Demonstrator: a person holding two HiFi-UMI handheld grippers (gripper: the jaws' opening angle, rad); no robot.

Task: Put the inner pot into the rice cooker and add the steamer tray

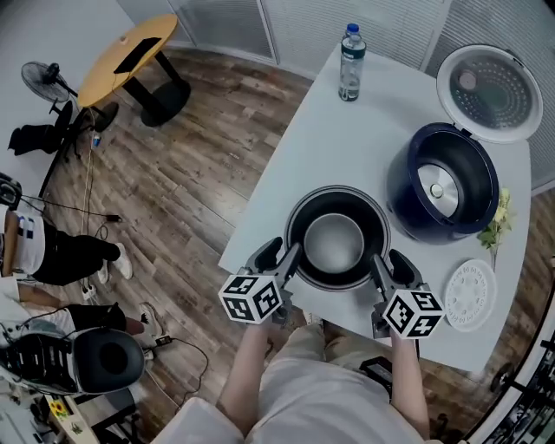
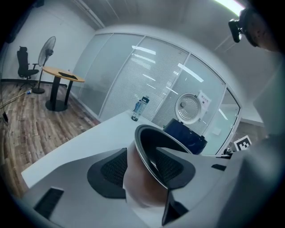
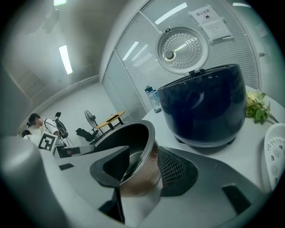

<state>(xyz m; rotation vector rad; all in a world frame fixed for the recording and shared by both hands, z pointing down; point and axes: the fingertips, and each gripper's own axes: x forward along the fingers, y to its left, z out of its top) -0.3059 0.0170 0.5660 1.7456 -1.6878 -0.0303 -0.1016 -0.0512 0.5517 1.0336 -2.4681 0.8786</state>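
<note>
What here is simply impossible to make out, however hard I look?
- Print on the paper sheet: right gripper view, too small and blurred.
- Label of the water bottle: too small in every view.
- Far part of the steamer tray: right gripper view, cut off by the right edge.
- Upper body of the seated person: head view, cut off by the left edge.

White table (image 1: 347, 147) as reference, wood-plank floor (image 1: 182, 199) to its left, round yellow-topped pedestal table (image 1: 130, 48) far left of it, standing fan (image 1: 39, 80) and black office chair (image 2: 26, 67) further left, glazed partition with blinds (image 1: 303, 26) behind it, ceiling strip lights (image 3: 65, 59) above it.
</note>
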